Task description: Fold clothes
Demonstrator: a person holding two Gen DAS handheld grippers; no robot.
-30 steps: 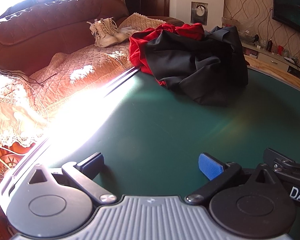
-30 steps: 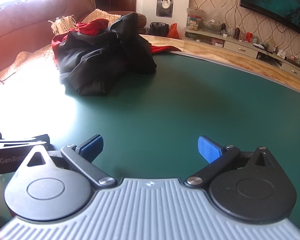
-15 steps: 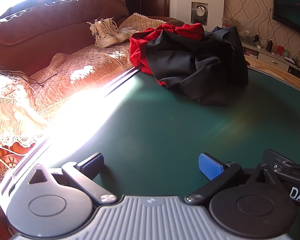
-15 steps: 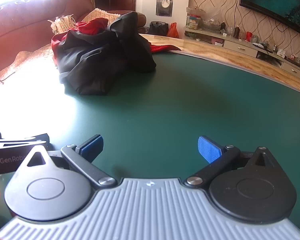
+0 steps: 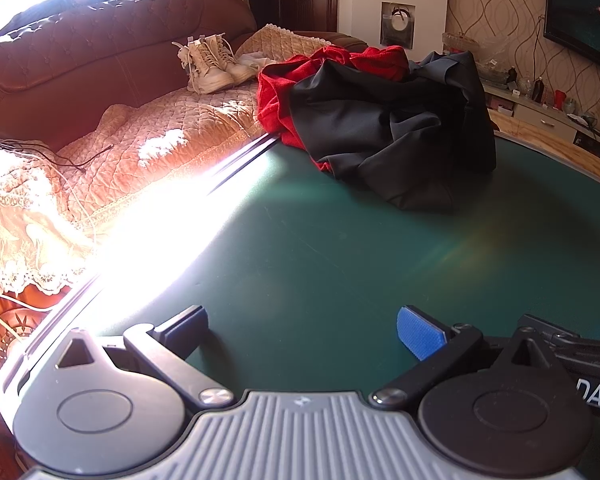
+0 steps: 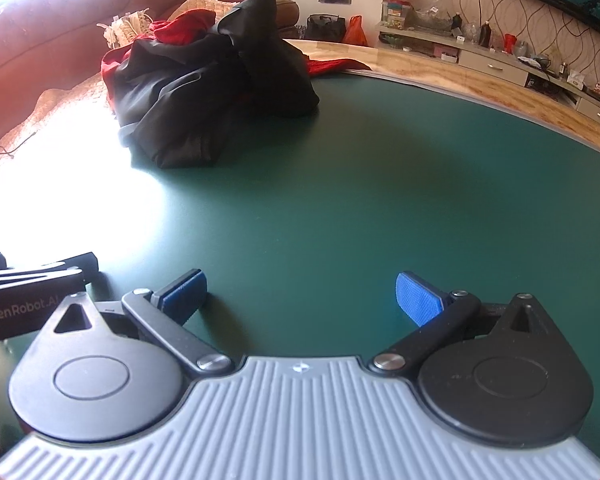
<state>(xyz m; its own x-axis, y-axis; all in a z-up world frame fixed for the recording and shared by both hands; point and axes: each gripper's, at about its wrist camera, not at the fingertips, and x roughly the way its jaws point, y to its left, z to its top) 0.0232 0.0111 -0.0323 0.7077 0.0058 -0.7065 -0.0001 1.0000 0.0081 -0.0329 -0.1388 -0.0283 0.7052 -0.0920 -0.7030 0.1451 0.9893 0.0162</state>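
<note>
A crumpled black garment (image 5: 388,132) lies heaped on a red garment (image 5: 276,100) at the far edge of the dark green table (image 5: 340,248). The same pile shows in the right wrist view, black garment (image 6: 204,84) over red garment (image 6: 184,26). My left gripper (image 5: 302,330) is open and empty, low over the near part of the table, well short of the pile. My right gripper (image 6: 300,298) is open and empty too, beside the left one, whose body (image 6: 28,300) shows at its left.
A brown sofa (image 5: 100,64) with a quilted cover and a pair of white shoes (image 5: 212,66) stands left of the table. Strong sun glare (image 5: 148,240) washes out the table's left edge. A TV cabinet (image 6: 500,64) with small items lines the far right wall.
The right gripper has edged a little forward and down towards the pile. The left gripper has hardly moved. Both stay open.
</note>
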